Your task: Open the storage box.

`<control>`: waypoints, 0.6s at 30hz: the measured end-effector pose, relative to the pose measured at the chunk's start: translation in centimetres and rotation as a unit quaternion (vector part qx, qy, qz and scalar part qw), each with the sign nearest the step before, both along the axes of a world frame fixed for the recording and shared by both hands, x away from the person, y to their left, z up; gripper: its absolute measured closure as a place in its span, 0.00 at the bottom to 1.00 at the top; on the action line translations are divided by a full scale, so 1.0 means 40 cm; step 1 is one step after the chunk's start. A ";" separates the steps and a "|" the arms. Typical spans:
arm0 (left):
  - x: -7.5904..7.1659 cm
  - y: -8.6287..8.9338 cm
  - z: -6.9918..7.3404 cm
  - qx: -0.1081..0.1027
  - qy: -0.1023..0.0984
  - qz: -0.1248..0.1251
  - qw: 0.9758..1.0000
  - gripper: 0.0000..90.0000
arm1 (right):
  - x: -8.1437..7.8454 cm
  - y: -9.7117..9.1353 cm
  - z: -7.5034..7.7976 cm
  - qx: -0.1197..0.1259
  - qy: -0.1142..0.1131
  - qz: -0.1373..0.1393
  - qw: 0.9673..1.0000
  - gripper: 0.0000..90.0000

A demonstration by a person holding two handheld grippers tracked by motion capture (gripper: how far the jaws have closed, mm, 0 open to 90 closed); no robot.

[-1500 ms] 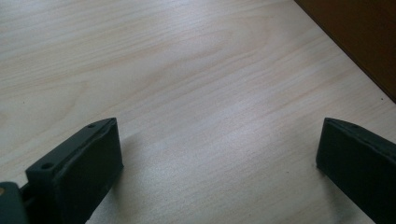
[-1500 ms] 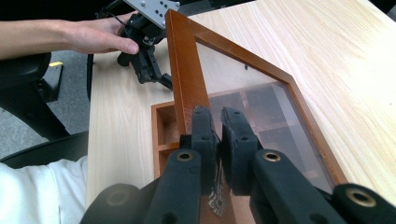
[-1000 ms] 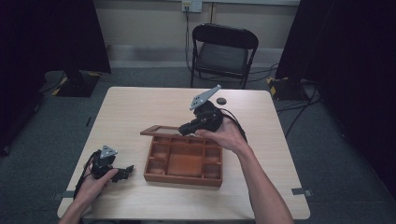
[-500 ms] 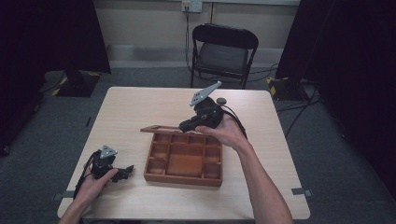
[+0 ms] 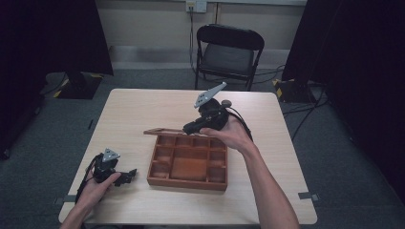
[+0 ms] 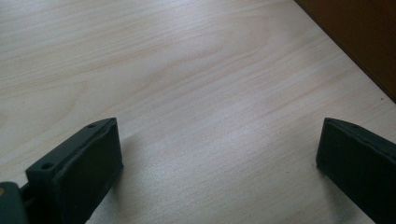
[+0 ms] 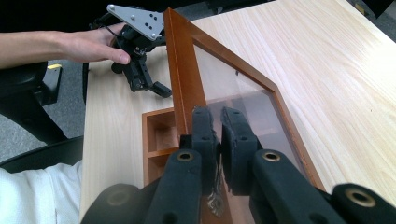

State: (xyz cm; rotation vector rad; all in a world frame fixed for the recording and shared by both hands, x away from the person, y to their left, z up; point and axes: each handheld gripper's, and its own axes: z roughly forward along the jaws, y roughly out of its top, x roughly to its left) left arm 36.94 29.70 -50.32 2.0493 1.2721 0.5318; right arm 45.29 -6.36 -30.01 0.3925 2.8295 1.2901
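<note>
Lid [image 7: 219,88] swung higher (hinged), right gripper [image 7: 218,140] clamped

We see soft, even light on the pale table [image 5: 143,109], but the room's sides are very dark. Close up, the black jaws look blurry, with faint shadows beside them.

Table [image 5: 143,109]: square top of pale wood grain, standing on grey carpet.
Wooden box [image 5: 188,162]: reddish-brown, divided into compartments, lies flat on the table near its middle, toward the person's side.
Left gripper [image 5: 125,175]: rests on the table near the front left corner, just left of the box and apart from it; its jaws stand wide over bare wood.
Rest of the top: bare on the far and right sides.
</note>
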 end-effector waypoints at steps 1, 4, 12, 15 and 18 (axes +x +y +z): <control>0.000 0.000 0.000 0.000 0.000 0.000 1.000 0.00 | 0.000 0.000 0.000 0.000 0.001 0.000 1.000 0.94; 0.000 0.000 0.000 0.000 0.000 0.000 1.000 0.00 | 0.000 0.000 0.000 -0.001 0.000 0.001 1.000 0.94; 0.000 0.000 0.000 0.000 0.000 0.000 1.000 0.00 | -0.002 0.000 -0.001 0.000 0.000 0.000 1.000 0.94; 0.000 0.000 0.000 0.000 0.000 0.000 1.000 0.00 | -0.002 0.001 -0.001 -0.001 0.000 -0.001 1.000 0.94; 0.000 0.000 0.000 0.000 0.000 0.000 1.000 0.00 | -0.003 0.001 -0.001 0.000 0.002 -0.002 1.000 0.94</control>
